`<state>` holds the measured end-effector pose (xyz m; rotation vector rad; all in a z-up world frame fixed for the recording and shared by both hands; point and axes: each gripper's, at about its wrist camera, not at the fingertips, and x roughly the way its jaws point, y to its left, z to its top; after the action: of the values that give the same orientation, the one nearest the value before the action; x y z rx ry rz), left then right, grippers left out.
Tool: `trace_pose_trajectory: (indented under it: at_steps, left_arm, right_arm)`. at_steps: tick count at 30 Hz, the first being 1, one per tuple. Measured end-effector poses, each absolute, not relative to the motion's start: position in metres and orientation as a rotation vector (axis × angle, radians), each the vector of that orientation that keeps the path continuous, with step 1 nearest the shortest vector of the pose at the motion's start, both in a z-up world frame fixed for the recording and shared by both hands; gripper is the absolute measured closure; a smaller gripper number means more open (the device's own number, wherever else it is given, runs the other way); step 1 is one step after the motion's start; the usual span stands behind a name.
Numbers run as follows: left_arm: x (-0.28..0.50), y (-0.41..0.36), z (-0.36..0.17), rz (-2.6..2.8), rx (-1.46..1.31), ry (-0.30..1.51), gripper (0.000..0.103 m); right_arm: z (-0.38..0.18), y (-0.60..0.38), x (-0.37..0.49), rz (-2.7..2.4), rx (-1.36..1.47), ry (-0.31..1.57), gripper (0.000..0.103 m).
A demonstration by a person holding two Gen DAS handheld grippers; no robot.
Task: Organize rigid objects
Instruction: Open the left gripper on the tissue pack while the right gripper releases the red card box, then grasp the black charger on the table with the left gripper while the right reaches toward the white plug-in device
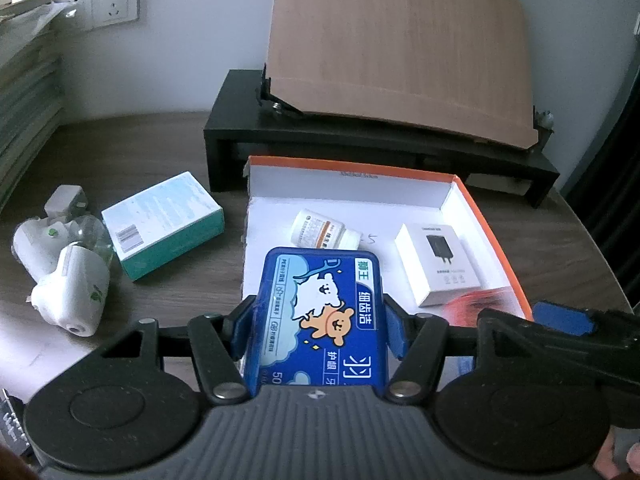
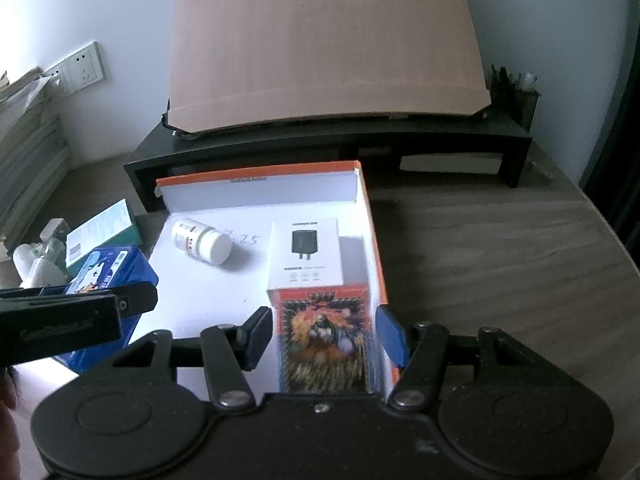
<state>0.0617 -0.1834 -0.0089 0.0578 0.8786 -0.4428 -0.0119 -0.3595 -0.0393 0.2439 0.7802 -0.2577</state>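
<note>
Wood-grain desk, both grippers low over its near edge. Left gripper clamps the blue tin, long axis pointing away, hovering at the orange-rimmed tray's near-left edge. Right gripper straddles the card box in the near-right corner; pads look just off it. Tray count: one card box, one charger box, one pill bottle. Outside, left: one teal box, two white plug-in units.

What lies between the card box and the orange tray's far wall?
The white charger box, seen in the right wrist view.
</note>
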Motion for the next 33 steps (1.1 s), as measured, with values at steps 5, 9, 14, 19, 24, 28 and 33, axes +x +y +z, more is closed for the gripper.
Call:
trace_pose_trajectory:
  at_steps: [5, 9, 14, 19, 24, 28, 33]
  left_arm:
    - [0.064, -0.190, -0.013, -0.458, 0.062, 0.890, 0.039]
    - [0.063, -0.197, -0.017, -0.480, 0.067, 0.897, 0.039]
    - [0.059, -0.207, -0.026, -0.527, 0.076, 0.921, 0.040]
    - [0.051, -0.208, -0.026, -0.545, 0.085, 0.925, 0.031]
    - [0.045, -0.196, -0.017, -0.516, 0.068, 0.904, 0.029]
    - [0.041, -0.181, -0.008, -0.473, 0.058, 0.880, 0.028]
    - [0.039, -0.155, 0.002, -0.409, 0.036, 0.848, 0.027]
  right_arm:
    - [-0.036, -0.364, -0.018, -0.274, 0.248, 0.758, 0.032]
    - [-0.033, -0.369, -0.025, -0.301, 0.250, 0.744, 0.032]
    - [-0.029, -0.371, -0.034, -0.318, 0.249, 0.727, 0.032]
    - [-0.023, -0.369, -0.041, -0.324, 0.243, 0.706, 0.032]
    - [-0.018, -0.359, -0.044, -0.300, 0.234, 0.686, 0.032]
    - [-0.014, -0.346, -0.040, -0.259, 0.227, 0.676, 0.031]
    - [-0.009, -0.321, -0.030, -0.186, 0.202, 0.666, 0.030]
